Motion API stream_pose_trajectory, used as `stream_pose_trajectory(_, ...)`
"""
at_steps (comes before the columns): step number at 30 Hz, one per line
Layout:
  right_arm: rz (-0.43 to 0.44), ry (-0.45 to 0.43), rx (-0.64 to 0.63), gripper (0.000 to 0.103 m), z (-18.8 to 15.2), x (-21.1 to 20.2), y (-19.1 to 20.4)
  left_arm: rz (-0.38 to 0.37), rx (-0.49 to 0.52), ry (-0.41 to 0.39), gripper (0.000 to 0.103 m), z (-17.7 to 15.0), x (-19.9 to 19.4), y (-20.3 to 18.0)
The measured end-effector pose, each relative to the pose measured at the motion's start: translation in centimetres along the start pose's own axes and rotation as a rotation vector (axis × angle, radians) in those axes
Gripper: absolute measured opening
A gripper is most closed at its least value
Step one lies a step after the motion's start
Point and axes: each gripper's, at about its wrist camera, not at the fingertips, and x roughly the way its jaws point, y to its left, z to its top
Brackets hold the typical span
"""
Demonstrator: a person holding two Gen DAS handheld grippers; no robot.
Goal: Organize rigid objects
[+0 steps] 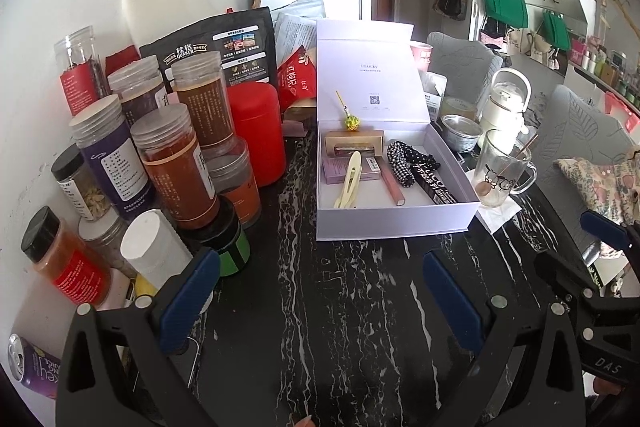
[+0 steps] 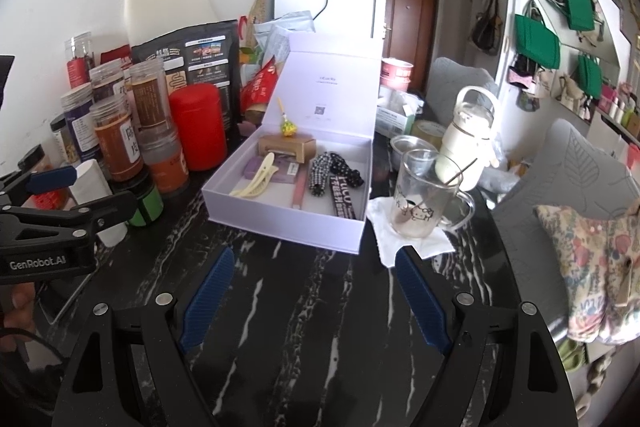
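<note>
Closely packed jars flank box; contents perhaps toiletries.

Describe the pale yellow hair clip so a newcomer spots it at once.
Find the open white cardboard gift box on the black marble-patterned table. Near its front left corner lies the pale yellow plastic hair clip, overlapping a small lilac carton. It is the only long, curved, cream-coloured item there.
</note>
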Motion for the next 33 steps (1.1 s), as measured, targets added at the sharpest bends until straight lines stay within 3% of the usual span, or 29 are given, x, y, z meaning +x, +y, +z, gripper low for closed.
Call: stream_pose_trajectory(33, -0.033, 0.024, 0.03, 0.084, -0.5, 0.5, -0.9, 0.003, 0.015, 0.036, 0.103, -0.1, 0.7, -1.1)
